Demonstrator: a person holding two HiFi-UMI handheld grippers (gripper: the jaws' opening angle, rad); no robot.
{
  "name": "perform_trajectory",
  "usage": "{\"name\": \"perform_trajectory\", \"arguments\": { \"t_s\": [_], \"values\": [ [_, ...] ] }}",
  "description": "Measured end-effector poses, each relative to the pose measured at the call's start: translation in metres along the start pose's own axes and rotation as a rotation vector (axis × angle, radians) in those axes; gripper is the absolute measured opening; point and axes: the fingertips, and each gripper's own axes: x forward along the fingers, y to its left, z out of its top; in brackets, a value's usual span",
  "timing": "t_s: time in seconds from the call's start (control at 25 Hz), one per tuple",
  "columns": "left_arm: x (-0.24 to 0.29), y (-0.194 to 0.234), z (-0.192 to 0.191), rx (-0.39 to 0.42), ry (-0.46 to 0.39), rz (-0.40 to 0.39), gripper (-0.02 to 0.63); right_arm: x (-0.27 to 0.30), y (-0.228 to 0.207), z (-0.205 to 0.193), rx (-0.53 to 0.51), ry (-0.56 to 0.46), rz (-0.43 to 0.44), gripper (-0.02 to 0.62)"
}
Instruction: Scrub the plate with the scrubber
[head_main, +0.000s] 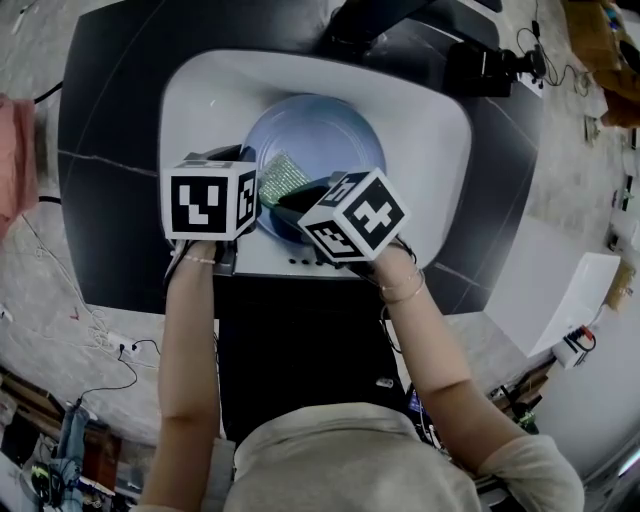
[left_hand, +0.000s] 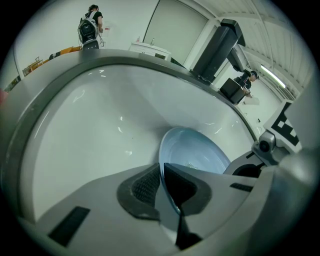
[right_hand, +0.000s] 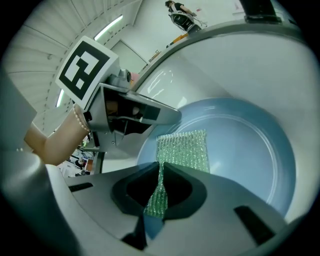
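Observation:
A pale blue plate (head_main: 325, 135) rests tilted in the white sink basin (head_main: 200, 90). My left gripper (left_hand: 161, 187) is shut on the plate's (left_hand: 200, 150) near-left rim, which runs between its pads. My right gripper (right_hand: 160, 192) is shut on a green glittery scrubber (right_hand: 184, 150), whose free end lies flat against the plate's (right_hand: 250, 145) inner face. From the head view the scrubber (head_main: 283, 176) shows between the two marker cubes, with the left gripper (head_main: 245, 190) to its left and the right gripper (head_main: 290, 205) just below it.
A black faucet (head_main: 370, 20) stands behind the basin, and the same faucet (left_hand: 220, 45) rises at the far rim in the left gripper view. Dark countertop (head_main: 110, 150) surrounds the sink. A white bin (head_main: 565, 300) and cables sit on the floor at right.

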Motion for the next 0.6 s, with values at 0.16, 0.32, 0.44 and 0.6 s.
{"name": "perform_trajectory", "arguments": {
  "t_s": [0.16,0.32,0.44,0.6],
  "values": [
    [-0.001,0.0,-0.001,-0.001,0.004,0.003,0.04,0.001,-0.007,0.011,0.017,-0.036,-0.012,0.04],
    [-0.002,-0.002,0.0,0.038,0.001,0.004,0.04,0.001,-0.017,0.02,-0.021,-0.027,-0.057,0.04],
    [-0.001,0.0,0.001,0.032,-0.004,0.006,0.04,0.001,-0.024,0.026,-0.044,-0.015,-0.058,0.04],
    [-0.001,0.002,0.002,0.03,-0.006,0.009,0.04,0.0,-0.028,0.029,-0.075,-0.013,-0.047,0.04]
  ]
}}
